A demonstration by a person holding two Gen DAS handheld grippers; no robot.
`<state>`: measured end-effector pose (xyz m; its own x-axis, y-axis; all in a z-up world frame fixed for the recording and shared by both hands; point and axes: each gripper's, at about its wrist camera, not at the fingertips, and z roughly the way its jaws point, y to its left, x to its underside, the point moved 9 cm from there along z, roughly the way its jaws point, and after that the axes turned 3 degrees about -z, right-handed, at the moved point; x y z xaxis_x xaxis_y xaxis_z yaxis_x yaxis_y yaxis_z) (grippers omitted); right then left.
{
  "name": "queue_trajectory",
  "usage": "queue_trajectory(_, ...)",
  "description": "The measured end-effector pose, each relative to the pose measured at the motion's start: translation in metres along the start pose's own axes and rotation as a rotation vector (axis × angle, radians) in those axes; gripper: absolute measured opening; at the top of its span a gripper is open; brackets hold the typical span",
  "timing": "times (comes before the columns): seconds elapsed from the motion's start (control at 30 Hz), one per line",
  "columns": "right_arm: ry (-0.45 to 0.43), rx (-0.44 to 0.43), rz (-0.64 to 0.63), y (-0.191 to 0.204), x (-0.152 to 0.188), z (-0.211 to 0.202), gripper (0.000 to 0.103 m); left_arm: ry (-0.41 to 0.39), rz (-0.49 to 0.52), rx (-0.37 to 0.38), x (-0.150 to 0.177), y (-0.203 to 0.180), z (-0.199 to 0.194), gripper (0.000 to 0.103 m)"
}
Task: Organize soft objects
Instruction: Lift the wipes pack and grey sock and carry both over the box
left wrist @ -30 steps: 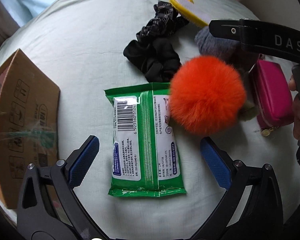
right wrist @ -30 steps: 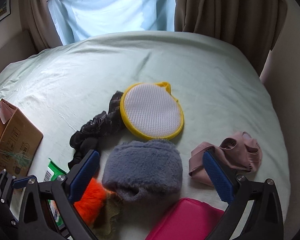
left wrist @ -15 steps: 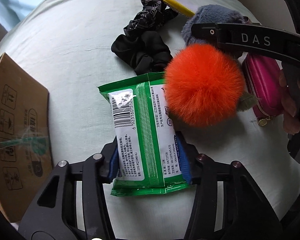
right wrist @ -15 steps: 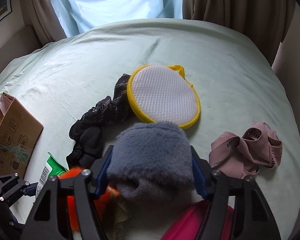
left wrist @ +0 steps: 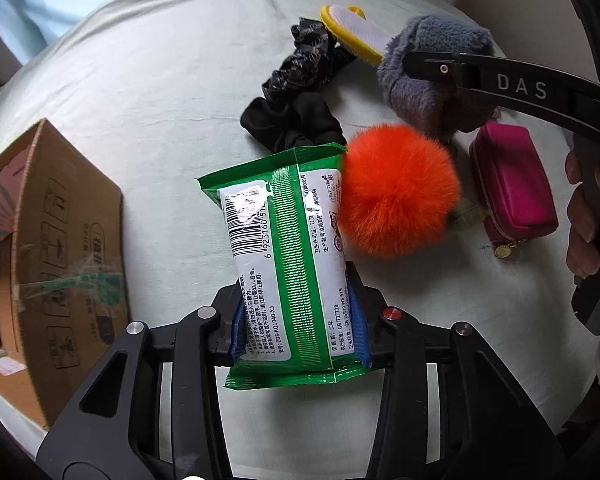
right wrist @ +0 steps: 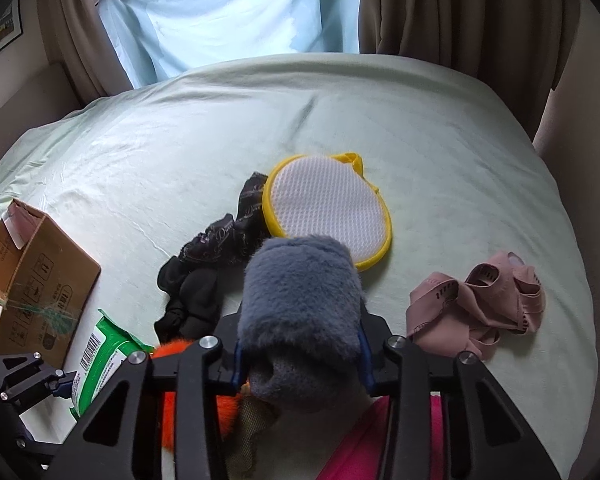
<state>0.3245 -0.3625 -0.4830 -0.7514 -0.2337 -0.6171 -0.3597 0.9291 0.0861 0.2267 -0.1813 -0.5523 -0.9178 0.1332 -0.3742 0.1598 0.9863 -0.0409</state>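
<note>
Beige curtains [right wrist: 440, 8] and a pale blue drape [right wrist: 228, 12] hang behind the bed [right wrist: 440, 128].

Bed [right wrist: 380, 112] far half w/ open sheet, free passage; near side crowded: cardboard box [right wrist: 36, 276] at left, black scrunchies [right wrist: 196, 276], yellow-rimmed pad [right wrist: 324, 216], pink fabric [right wrist: 480, 304] at right.

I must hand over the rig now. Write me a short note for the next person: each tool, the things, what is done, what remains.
Left tool: jaws have just closed on the green wipes pack, gripped at its near end.
Right tool: jaws have just closed on the grey fluffy piece.
Lying on the bed sheet: orange pompom, black scrunchies, yellow-rimmed mesh pad, pink fabric pieces, magenta pouch.
Cardboard box stands at the left.
Done: both grasps. Left: place the two held things, probably in the box, then the rest.
</note>
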Motion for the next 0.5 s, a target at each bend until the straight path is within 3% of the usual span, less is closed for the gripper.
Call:
queue_trajectory(0.27,-0.041,0.020,0.016,0.006,-0.020,-0.043,0.038,-0.071,-0.035,-0.005,-0.022,0.009,-0.056,0.037)
queue_trajectory(0.5,-0.105,0.054,0.022,0.018,-0.055,-0.119,0.038,-0.196,-0.097,0.027,-0.054,0.025,-0.149,0.037)
